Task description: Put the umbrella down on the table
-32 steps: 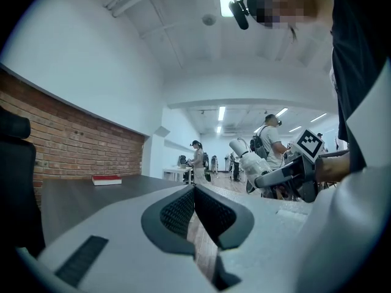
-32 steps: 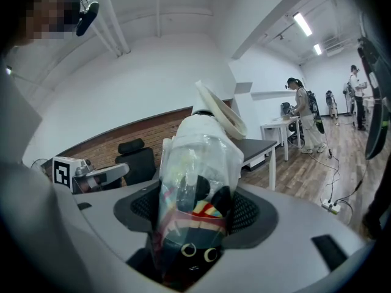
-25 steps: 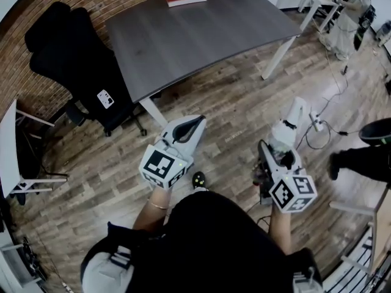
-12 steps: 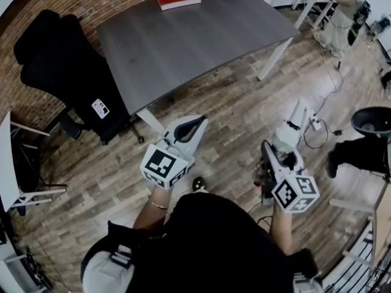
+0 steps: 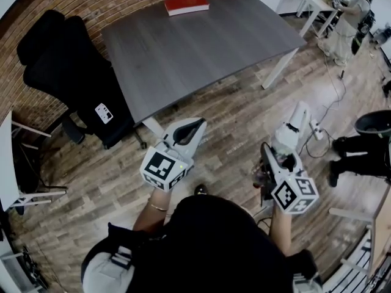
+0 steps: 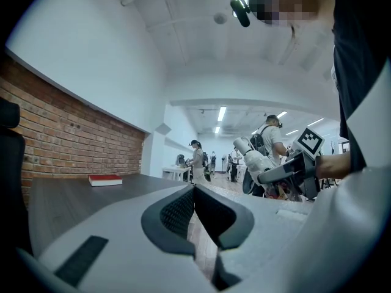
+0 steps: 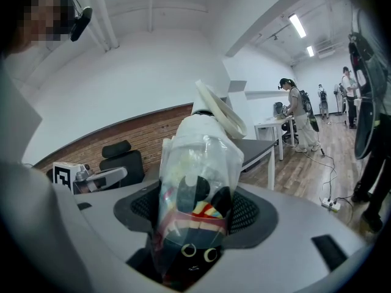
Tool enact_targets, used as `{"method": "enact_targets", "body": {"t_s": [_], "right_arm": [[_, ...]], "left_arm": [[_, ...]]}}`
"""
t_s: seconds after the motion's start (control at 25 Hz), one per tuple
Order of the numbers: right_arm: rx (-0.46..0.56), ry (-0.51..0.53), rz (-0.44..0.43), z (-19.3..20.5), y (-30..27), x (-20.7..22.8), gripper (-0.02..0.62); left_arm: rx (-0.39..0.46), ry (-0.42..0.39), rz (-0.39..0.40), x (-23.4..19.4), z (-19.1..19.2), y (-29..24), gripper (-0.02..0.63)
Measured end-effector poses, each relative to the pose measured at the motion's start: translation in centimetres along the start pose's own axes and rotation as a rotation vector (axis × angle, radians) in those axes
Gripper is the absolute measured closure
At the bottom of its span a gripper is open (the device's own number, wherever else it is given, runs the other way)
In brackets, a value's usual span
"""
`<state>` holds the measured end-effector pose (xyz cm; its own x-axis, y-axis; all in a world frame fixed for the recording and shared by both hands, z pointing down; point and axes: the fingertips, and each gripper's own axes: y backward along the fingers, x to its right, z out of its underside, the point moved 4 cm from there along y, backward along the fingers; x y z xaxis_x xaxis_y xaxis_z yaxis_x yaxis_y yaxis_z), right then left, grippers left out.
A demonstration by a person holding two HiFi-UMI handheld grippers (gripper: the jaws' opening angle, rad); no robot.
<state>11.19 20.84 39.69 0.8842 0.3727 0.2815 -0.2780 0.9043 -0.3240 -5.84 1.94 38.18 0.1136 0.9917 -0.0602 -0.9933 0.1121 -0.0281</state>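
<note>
Table [image 5: 201, 47] ahead | right gripper [image 7: 198, 218] clamps plastic-wrapped umbrella [image 7: 198, 157] | left gripper [image 6: 194, 193] closed, empty

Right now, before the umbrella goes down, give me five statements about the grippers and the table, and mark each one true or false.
1. The right gripper is shut on the umbrella. True.
2. The umbrella lies on the table. False: it is held in the right gripper over the wooden floor, short of the table.
3. A red book lies on the table near its far edge. True.
4. The left gripper holds the book. False: its jaws are together with nothing between them, and the book lies on the table.
5. A black chair stands beside the table. True.
</note>
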Motion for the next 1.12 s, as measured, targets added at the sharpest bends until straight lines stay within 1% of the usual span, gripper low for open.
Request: {"method": "enact_targets", "body": {"t_s": [0.24, 0.4, 0.56, 0.68, 0.8, 1.0, 1.12], "right_arm": [[-0.01, -0.004, -0.033, 0.0, -1.7, -0.9, 0.305], [-0.012, -0.007, -0.048, -0.4, -2.5, -0.3, 0.305], [-0.01, -0.007, -0.085, -1.0, -4.8, 0.6, 0.305], [-0.002, 0.023, -0.106, -2.8, -7.4, 1.7, 0.305], [0.007, 0.041, -0.17, -4.7, -10.3, 2.1, 0.305], [-0.029, 0.074, -0.269, -6.9, -15.6, 3.1, 0.305], [-0.044, 0.077, -0.316, -7.6, -18.4, 3.9, 0.305]], "left_arm": [[-0.003, 0.007, -0.026, -1.6, 0.3, 0.5, 0.604], [-0.025, 0.005, -0.042, -1.6, 0.7, 0.3, 0.604], [-0.022, -0.005, -0.068, -2.3, 0.5, -0.2, 0.604], [-0.026, -0.01, -0.12, -3.5, 0.2, -0.7, 0.604], [-0.026, -0.019, -0.191, -4.8, -0.2, -1.1, 0.604], [-0.017, -0.03, -0.286, -6.4, -0.7, -2.8, 0.604], [-0.02, -0.019, -0.35, -7.4, -0.3, -3.9, 0.604]]}}
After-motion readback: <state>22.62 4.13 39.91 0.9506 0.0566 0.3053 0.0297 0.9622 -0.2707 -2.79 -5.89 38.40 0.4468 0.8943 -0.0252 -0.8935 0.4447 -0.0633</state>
